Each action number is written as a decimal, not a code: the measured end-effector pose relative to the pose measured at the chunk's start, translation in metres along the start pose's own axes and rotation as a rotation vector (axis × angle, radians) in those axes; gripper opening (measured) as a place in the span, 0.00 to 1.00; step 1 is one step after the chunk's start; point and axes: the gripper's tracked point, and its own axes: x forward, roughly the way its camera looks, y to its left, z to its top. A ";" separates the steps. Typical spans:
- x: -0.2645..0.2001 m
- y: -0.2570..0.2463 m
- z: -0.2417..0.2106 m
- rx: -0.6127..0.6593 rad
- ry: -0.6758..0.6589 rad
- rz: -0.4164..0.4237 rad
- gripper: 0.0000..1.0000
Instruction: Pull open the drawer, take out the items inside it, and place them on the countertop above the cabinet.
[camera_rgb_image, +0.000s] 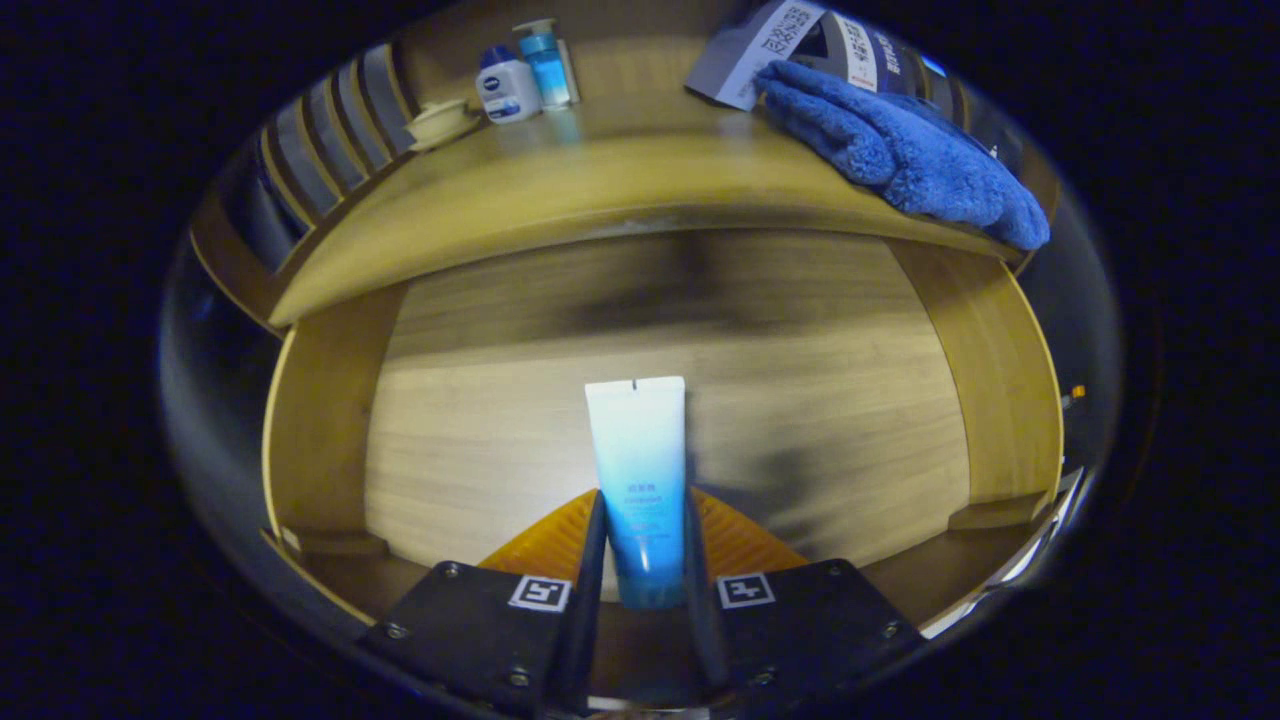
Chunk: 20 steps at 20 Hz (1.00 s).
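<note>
The gripper (640, 560) is clenched on a blue-and-white tube (638, 480), with both fingers pressing its sides, and the tube stands upright between them with its flat crimped end up, above the wooden floor of the open drawer (480, 450). Beyond it is the countertop (560, 185), where a white bottle with a blue cap (506, 86), a light blue bottle (547, 62) just beside it and a small pale dish (440, 122) stand at the back, well apart from a blue fluffy towel (905, 150) (it lies partly over a printed sheet (745, 55)).
</note>
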 end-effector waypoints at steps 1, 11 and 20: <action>-0.008 0.002 0.000 0.007 -0.017 0.012 0.39; -0.072 0.016 0.044 0.101 -0.185 0.107 0.39; -0.088 0.040 0.147 0.199 -0.453 0.203 0.39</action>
